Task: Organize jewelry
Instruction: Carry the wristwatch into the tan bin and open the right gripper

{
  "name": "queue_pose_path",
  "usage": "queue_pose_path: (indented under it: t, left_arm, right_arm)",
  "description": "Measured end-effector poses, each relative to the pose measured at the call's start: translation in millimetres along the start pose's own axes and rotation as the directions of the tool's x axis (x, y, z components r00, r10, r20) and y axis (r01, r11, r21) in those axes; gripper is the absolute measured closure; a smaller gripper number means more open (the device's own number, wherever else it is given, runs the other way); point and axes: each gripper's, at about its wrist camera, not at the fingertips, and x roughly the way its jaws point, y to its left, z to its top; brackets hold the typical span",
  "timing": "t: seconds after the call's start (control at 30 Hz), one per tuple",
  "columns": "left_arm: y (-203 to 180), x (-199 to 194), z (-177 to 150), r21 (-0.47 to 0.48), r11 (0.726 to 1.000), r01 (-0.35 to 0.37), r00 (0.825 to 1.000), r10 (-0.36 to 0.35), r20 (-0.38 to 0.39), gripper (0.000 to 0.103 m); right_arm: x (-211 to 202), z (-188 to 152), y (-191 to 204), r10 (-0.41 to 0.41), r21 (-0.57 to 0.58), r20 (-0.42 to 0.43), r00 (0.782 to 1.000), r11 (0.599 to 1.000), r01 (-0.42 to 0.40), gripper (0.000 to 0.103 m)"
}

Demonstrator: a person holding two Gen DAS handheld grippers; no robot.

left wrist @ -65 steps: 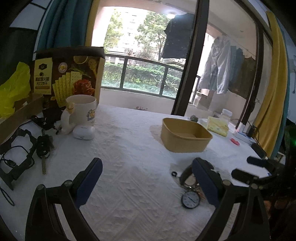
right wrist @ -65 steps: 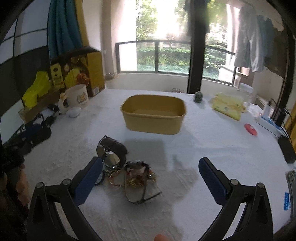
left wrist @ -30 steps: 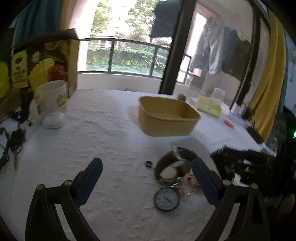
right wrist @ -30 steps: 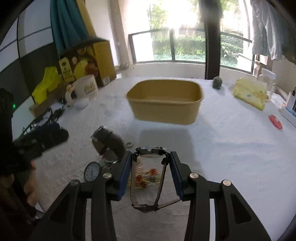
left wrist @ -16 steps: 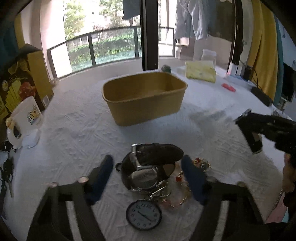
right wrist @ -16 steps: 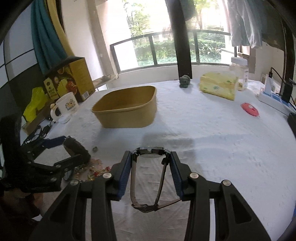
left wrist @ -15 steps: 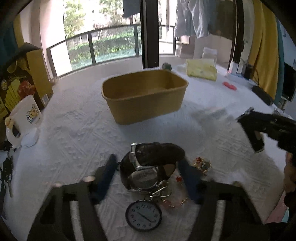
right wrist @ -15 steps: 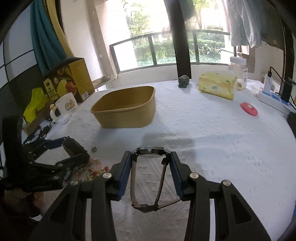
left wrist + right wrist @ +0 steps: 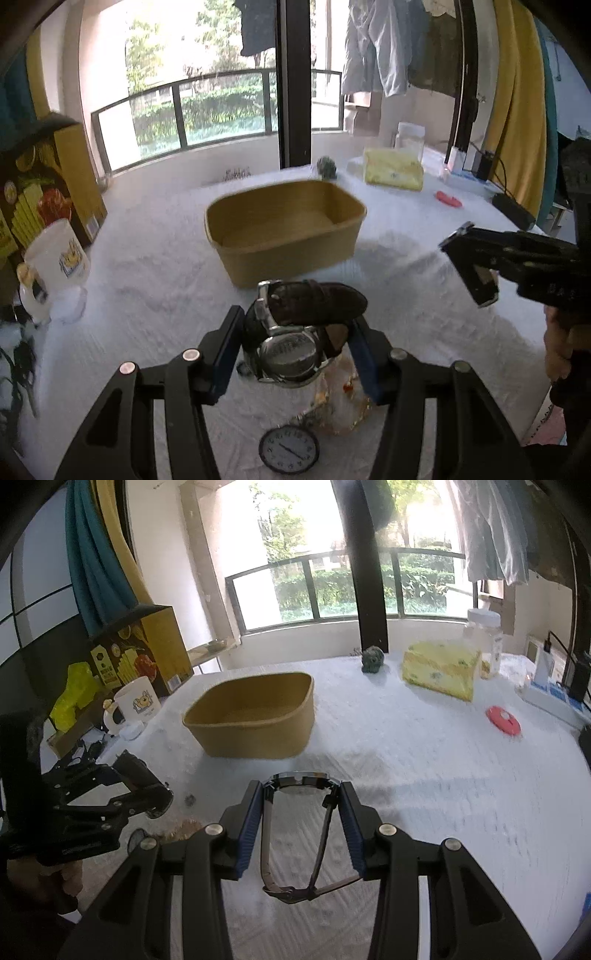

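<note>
Brown-strap watch (image 9: 295, 328) btwn left hand-held gripper (image 9: 297, 354) pads

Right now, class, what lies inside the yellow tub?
The yellow tub shows only bare floor and inner walls in both views; its near wall hides the front strip of the floor.

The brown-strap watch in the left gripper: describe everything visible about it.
The brown-strap watch is a wristwatch with a dark brown, leather-looking strap and a shiny metal case. The strap is buckled into a loop that arches over the case, a silver buckle showing at its upper left. The left gripper is shut on it, one blue pad on each side. It sits above the jewelry pile and the small clock, short of the tan tub. Whether it touches the pile is unclear.
</note>
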Motion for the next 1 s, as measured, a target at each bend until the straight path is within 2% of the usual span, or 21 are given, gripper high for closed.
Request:
queue_pose_path:
  t: [0.2,0.4,0.63,0.93,0.97,1.0]
  left_arm:
    - [13.0,-4.5,26.6,0.005,1.000,0.008,0.998,-0.009,0.060,0.047]
    - [27.2,11.7,47.3,-0.001,1.000,0.016,0.996,-0.016,0.083,0.047]
    - [43.7,50.5,72.6,-0.016,0.998,0.057,0.996,-0.056,0.068,0.047]
    - [67.4,102.9,89.5,-0.060,0.995,0.080,0.996,-0.078,0.035,0.046]
    - [69.7,106.6,90.7,-0.065,0.995,0.079,0.997,-0.077,0.032,0.043]
    - [70.9,109.7,92.6,-0.065,0.995,0.075,0.997,-0.073,0.026,0.034]
  right_arm:
    - [5.1,24.0,5.2,0.011,-0.032,0.030,0.999,0.999,-0.010,0.064]
    - [23.9,48.4,3.2,0.019,-0.043,0.032,0.999,0.999,-0.018,0.064]
    - [57.8,69.4,4.2,0.043,-0.059,0.021,0.999,0.997,-0.042,0.064]
    - [98.1,94.7,4.0,0.064,-0.072,0.022,0.998,0.995,-0.063,0.064]
    - [103.3,96.7,4.0,0.065,-0.075,0.019,0.998,0.995,-0.063,0.064]
    - [107.9,98.4,4.3,0.067,-0.076,0.015,0.998,0.995,-0.065,0.064]
